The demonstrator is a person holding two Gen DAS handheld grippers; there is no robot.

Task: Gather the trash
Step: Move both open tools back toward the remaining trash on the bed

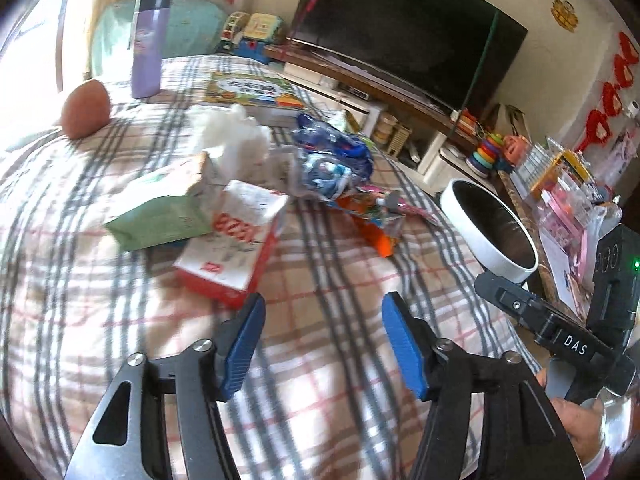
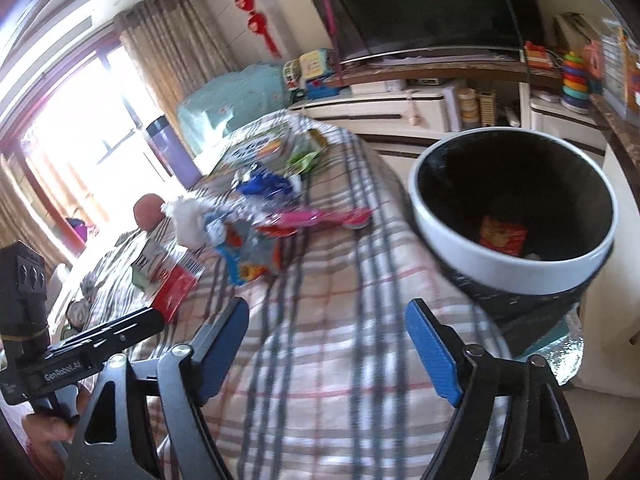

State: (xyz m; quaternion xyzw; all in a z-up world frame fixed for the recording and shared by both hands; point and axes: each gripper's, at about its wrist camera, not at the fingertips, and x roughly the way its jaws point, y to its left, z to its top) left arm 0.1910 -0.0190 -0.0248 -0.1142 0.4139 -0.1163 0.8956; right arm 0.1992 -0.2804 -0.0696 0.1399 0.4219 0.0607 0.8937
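Red packet [image 2: 503, 236] is lying half-shadowed inside the bin [image 2: 516, 268]; I am holding the left hand-held gripper [image 1: 322, 312] and right hand-held gripper [image 2: 326, 320] both spread wide, empty.

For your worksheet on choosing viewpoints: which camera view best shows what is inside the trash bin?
The right wrist view: it looks down into the trash bin, showing a red wrapper at the bottom. The left wrist view shows only its rim and dark inner wall.

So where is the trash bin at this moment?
The trash bin stands off the right edge of the plaid-covered table, right of the wrapper pile in both views, with a red wrapper already inside.
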